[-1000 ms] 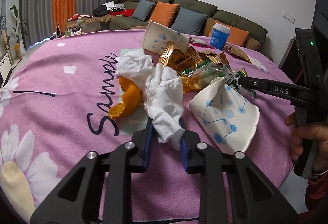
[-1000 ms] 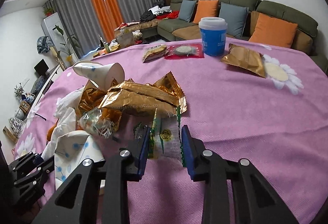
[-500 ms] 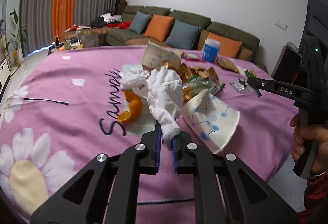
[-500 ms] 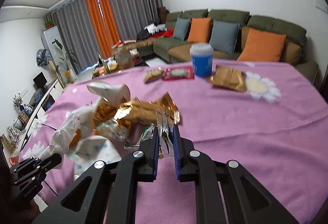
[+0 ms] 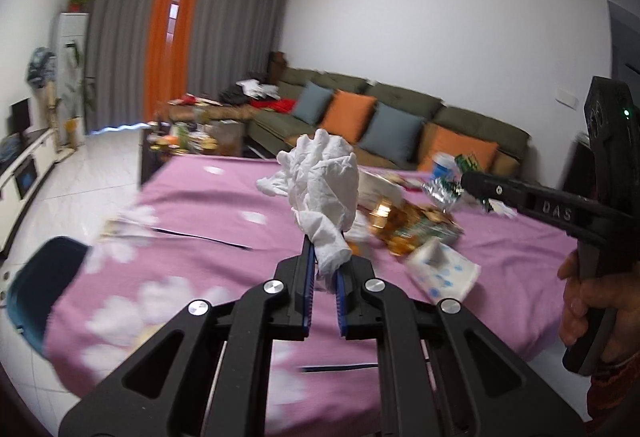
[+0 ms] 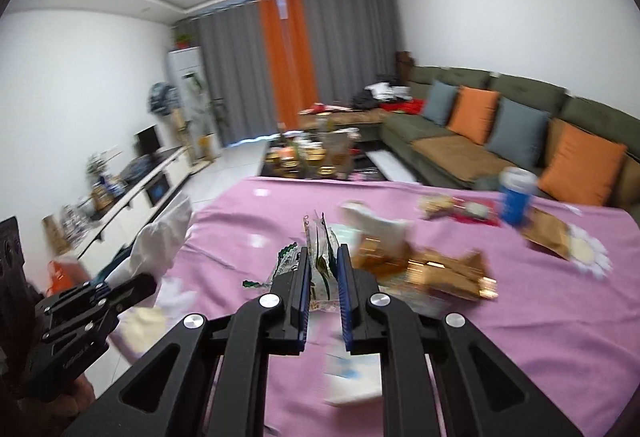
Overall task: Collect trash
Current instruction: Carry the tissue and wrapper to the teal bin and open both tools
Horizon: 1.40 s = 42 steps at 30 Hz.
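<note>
Tissue wad: the crumpled white tissue (image 5: 324, 181) is up off the tabletop, pinched by its lower tail, the bulk standing above the tips at 12 o'clock. It looks very light, soft and crushable; it would likely tear if tugged, so a hold on a thick twisted fold seems safest.
Left claw: the left claw (image 5: 324, 269) is clenched on the tissue tail, blue pads close together.
Wrapper: a thin green-and-white snack wrapper (image 6: 320, 261) stands upright between the pads of the right claw. It looks light, slick and crinkly; a flat pinch across a doubled edge should stop it sliding out.
Right claw: the right claw (image 6: 323, 269) is grasping the wrapper, lifted above the cloth.
Left on the tabletop: gold foil wrappers (image 6: 432, 269) at 2 o'clock of the right claw; a squashed paper cup (image 5: 442, 273) at 3 o'clock of the left claw, light and easily crushed, best taken by its rim.
Farther: a blue tub (image 6: 516, 197) near the far edge, probably stiffer and heavier.
Tabletop: pink flowered cloth (image 6: 540, 317); its folds could snag.
Bin: a dark blue container (image 5: 36, 289) sits at 9 o'clock below the table edge, likely the drop point.
</note>
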Tool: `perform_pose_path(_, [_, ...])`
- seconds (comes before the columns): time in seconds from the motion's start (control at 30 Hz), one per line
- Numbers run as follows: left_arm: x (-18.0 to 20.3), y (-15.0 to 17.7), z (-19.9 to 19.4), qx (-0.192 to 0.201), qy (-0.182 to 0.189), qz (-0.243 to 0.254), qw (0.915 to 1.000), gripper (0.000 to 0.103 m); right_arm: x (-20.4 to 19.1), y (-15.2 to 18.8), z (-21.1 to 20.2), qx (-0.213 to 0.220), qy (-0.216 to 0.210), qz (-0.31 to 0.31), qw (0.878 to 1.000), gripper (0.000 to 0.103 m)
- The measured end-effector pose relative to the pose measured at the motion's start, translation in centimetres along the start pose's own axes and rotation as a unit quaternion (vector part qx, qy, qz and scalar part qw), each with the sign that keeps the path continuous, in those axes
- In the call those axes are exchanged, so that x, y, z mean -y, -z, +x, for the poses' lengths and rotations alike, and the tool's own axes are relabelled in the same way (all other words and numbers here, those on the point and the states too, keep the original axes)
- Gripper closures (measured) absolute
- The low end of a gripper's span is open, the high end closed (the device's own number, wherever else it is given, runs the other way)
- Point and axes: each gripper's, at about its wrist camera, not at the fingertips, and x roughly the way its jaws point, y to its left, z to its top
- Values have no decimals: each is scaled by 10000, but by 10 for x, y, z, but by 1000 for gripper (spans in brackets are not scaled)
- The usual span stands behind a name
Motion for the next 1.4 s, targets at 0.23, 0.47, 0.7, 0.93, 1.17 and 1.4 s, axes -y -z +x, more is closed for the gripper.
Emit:
perform_pose_path(0.23, [-85,-3,-49,298,-1060,-356,9933,94,-84,-17,37,-145,-926,-571,9940,92])
perform_pose_path(0.47, [-171,7,-77,249,-1983,-737,9771,94,-173,-33,92,-480,-1751,-1095,9773,92])
perform_pose_path(0.7, [-241,29,-93,-1,-2505,-1129,9615,94,-249,-37,149,-1014,-2312,-1386,9576,92])
perform_pose_path(0.93, [-284,52,-79,-418,-2470,-1468,9569,94,-301,-30,198,-1616,-2493,-1590,9415,92])
perform_pose_path(1.17, [-296,64,-35,-833,-2311,-1657,9551,94,-332,-16,239,-2161,-2405,-1760,9298,92])
perform_pose_path(1.4, [-304,74,1,-1198,-2372,-1668,9495,94,-351,2,267,-2550,-2237,-1948,9203,91])
